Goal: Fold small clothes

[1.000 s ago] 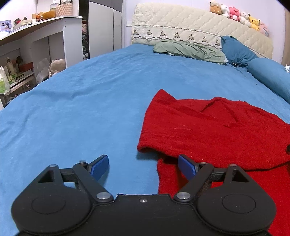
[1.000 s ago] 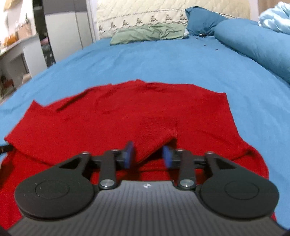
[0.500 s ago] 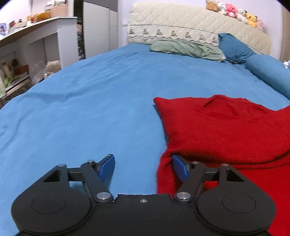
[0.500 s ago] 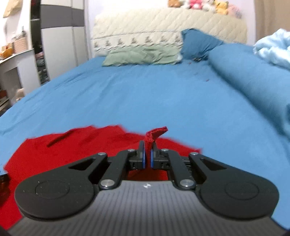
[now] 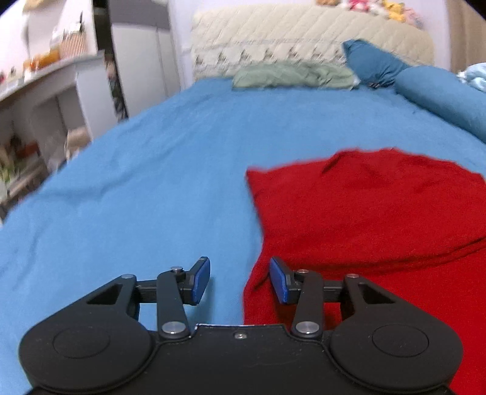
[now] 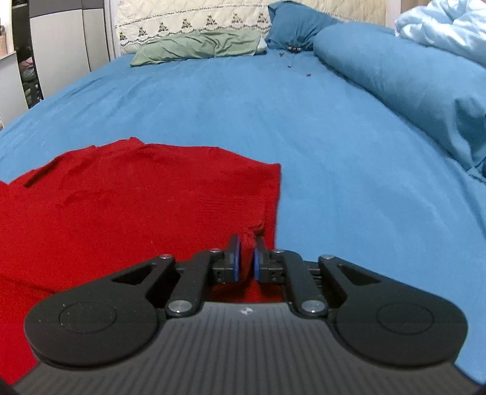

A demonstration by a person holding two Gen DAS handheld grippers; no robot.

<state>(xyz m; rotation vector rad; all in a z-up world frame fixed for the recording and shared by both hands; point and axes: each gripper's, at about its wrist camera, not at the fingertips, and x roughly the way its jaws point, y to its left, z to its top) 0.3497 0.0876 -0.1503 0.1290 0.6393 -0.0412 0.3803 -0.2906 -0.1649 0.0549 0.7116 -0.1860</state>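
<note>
Home bedroom: blue-sheeted bed (image 6: pixel 273 106); quilted headboard (image 5: pixel 303 39) behind it, pillows (image 6: pixel 197 45) at its foot, plush toys (image 5: pixel 379 6) atop.

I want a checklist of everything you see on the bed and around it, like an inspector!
Surface: blue bedsheet, wrinkled.
Job's things: red garment, partly folded over itself.
Clutter: green pillow, blue pillows, small dark specks near them.
Grippers: left gripper open at the garment's left edge; right gripper pinching a corner of red fabric.
Cables: nothing seen.
Surroundings: quilted headboard, white shelf unit, stuffed toys.
</note>
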